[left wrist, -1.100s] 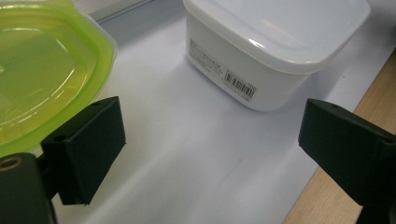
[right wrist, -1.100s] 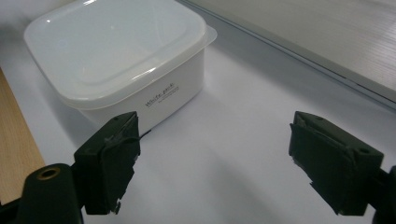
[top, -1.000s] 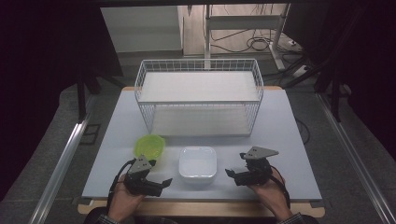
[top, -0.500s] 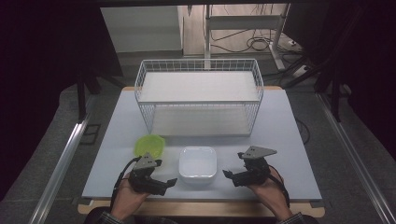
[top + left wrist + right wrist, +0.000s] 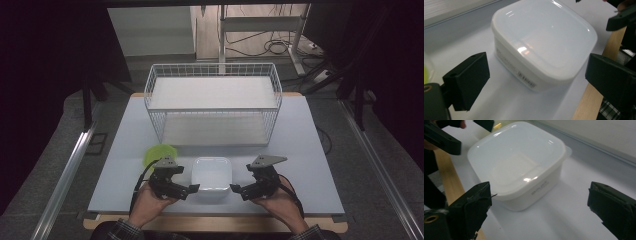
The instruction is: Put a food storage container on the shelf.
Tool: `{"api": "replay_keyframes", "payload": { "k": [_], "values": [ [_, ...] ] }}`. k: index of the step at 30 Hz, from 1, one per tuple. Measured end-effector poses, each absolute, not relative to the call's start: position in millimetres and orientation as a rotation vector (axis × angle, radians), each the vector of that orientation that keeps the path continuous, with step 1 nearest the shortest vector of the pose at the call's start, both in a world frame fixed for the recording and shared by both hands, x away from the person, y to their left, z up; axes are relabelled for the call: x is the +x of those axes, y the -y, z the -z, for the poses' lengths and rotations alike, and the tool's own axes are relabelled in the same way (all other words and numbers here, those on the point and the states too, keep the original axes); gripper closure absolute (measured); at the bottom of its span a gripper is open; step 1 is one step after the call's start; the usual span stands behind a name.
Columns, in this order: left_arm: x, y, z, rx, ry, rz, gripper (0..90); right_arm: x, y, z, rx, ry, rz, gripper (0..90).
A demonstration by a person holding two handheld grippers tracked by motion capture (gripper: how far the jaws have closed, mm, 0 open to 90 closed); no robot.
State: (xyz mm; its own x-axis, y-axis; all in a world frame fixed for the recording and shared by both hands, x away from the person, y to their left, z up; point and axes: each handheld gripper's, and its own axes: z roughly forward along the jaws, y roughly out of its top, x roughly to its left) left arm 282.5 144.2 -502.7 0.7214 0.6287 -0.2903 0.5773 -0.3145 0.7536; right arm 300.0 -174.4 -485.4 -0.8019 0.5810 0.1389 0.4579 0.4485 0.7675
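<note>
A white square plastic container with a translucent lid sits near the table's front edge. My left gripper rests just left of it, jaws open and pointing at its front left corner. My right gripper mirrors it on the right side, also open. In the left gripper view the container lies ahead between the wide-spread jaws of the left gripper, a barcode label on its side. In the right gripper view the container sits ahead of the open right gripper. Neither gripper holds anything.
A round green dish lies behind my left gripper, left of the container. A white wire basket rack with two levels stands at the back of the light table. The table's wooden front edge runs just below my hands.
My left gripper has slid right, closer to the container's front left corner, uncovering more of the green dish. The right gripper has barely moved.
</note>
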Motion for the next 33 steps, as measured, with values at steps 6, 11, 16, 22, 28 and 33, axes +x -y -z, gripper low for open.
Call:
{"api": "replay_keyframes", "payload": {
  "k": [6, 11, 16, 22, 28, 33],
  "values": [
    [294, -131, 507, 2.018, -0.939, -0.029, 4.9, 308, 162, 487, 0.973, -2.596, -1.314, 8.9],
    [302, -126, 508, 2.014, -0.943, 0.005, 4.6, 321, 155, 492, 1.035, -2.649, -1.321, 11.2],
    [308, -125, 510, 2.006, -0.957, 0.049, 6.4, 327, 148, 495, 1.060, -2.690, -1.328, 16.3],
    [302, -130, 503, 2.020, -0.985, 0.042, 18.2, 323, 147, 489, 1.146, -2.711, -1.277, 28.4],
    [293, -135, 497, 2.011, -1.009, 0.028, 34.3, 309, 150, 479, 1.171, -2.661, -1.227, 45.2],
    [283, -137, 493, 2.014, -1.016, -0.008, 44.1, 299, 151, 475, 1.204, -2.627, -1.220, 55.4]
  ]
}}
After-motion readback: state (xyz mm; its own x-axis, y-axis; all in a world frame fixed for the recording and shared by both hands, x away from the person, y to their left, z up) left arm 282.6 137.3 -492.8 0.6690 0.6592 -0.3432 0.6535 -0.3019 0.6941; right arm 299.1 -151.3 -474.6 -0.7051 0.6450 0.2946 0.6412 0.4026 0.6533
